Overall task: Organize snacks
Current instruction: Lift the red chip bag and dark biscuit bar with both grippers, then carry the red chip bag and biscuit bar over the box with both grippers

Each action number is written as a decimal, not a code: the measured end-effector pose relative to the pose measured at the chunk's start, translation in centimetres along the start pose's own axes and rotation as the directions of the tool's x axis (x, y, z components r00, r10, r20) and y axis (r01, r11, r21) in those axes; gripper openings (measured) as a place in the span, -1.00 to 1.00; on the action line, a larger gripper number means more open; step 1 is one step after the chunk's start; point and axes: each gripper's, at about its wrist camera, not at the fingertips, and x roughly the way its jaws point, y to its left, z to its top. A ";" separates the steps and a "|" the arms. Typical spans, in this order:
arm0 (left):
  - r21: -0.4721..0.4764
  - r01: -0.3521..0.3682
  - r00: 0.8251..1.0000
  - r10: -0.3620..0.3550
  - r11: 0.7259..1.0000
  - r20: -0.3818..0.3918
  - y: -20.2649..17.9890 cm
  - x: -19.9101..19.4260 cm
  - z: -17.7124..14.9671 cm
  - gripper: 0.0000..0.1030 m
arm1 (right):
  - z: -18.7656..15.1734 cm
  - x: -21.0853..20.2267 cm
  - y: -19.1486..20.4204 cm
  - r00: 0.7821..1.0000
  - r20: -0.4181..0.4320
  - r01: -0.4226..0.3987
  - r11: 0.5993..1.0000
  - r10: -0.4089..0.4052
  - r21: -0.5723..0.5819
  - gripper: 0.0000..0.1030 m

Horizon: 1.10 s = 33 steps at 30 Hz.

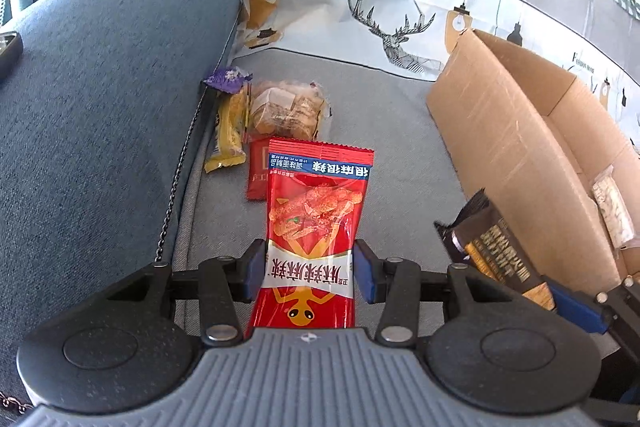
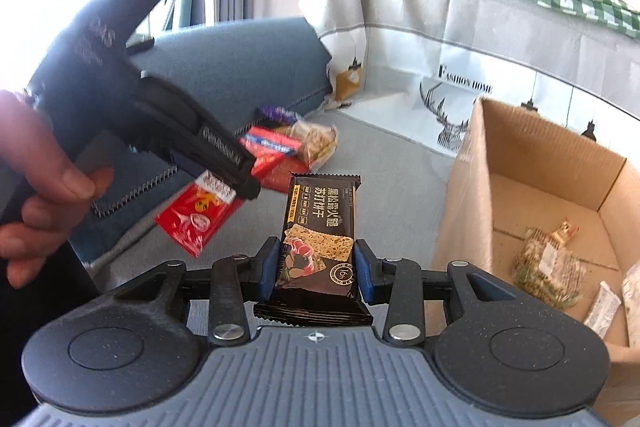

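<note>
My left gripper (image 1: 310,273) is shut on a red spicy-snack packet (image 1: 316,223), which it holds above the grey sofa seat (image 1: 392,147). That red packet (image 2: 196,215) also shows in the right wrist view, hanging from the left gripper (image 2: 224,167) in a person's hand (image 2: 44,183). My right gripper (image 2: 318,269) is shut on a black cracker packet (image 2: 320,227), lifted just left of the open cardboard box (image 2: 520,163). The black packet (image 1: 496,255) appears at the right of the left wrist view, beside the box (image 1: 512,139).
Several loose snacks lie by the blue sofa arm (image 1: 100,87): a purple wrapper (image 1: 226,79), a yellow bar (image 1: 230,135), a clear bag of biscuits (image 1: 286,111), a small red packet (image 1: 258,171). Inside the box lie a clear nut bag (image 2: 548,263) and white sachets (image 2: 604,307).
</note>
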 end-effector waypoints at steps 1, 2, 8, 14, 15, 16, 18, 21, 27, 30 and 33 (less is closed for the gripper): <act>0.001 0.001 1.000 -0.001 1.000 0.003 -0.1 0.0 0.0 -0.02 | 0.1 -0.3 -0.1 1.000 0.010 0.000 1.000 0.000 0.002 -0.21; 0.002 -0.002 1.000 0.002 1.000 0.004 -0.3 0.0 0.0 -0.02 | 0.3 -0.5 -0.2 1.000 0.020 0.002 1.000 -0.002 0.004 -0.21; 0.015 -0.008 1.000 0.008 1.000 0.015 -1.1 0.2 0.2 -0.02 | 1.4 -1.9 -1.0 0.997 0.077 0.010 1.000 -0.012 0.023 -0.20; -0.008 0.001 0.999 0.000 1.000 0.040 -1.1 0.0 0.6 -0.02 | 3.3 -4.6 -3.6 0.981 0.190 0.036 0.997 -0.049 0.067 -0.21; -0.012 0.003 0.999 -0.002 1.000 0.046 -1.1 -0.1 0.7 -0.02 | 3.7 -5.2 -4.3 0.976 0.208 0.043 0.996 -0.059 0.080 -0.20; -0.017 0.005 0.999 -0.004 1.000 0.052 -1.1 -0.3 0.9 -0.02 | 4.0 -5.9 -5.0 0.972 0.226 0.050 0.994 -0.070 0.094 -0.21; -0.025 0.013 0.998 -0.011 1.000 0.068 -1.3 -0.7 1.2 -0.02 | 4.8 -7.0 -6.7 0.963 0.251 0.069 0.990 -0.097 0.121 -0.20; -0.026 0.025 0.995 -0.023 0.999 0.096 -1.9 -1.4 1.7 -0.02 | 6.2 -8.5 -9.8 0.950 0.277 0.108 0.982 -0.148 0.154 -0.21; 0.018 0.046 0.985 -0.049 0.999 0.163 -4.6 -3.2 2.9 -0.02 | 6.5 -9.1 -16.2 0.923 0.286 0.213 0.960 -0.259 0.182 -0.21; 0.043 0.069 0.975 -0.077 0.997 0.207 -6.2 -4.2 3.2 -0.02 | 4.8 -8.7 -19.0 0.919 0.245 0.233 0.927 -0.309 0.294 -0.21; 0.070 0.092 0.959 -0.107 0.993 0.263 -8.2 -5.0 3.1 -0.02 | 3.8 -9.1 -20.4 0.907 0.244 0.249 0.906 -0.342 0.343 -0.21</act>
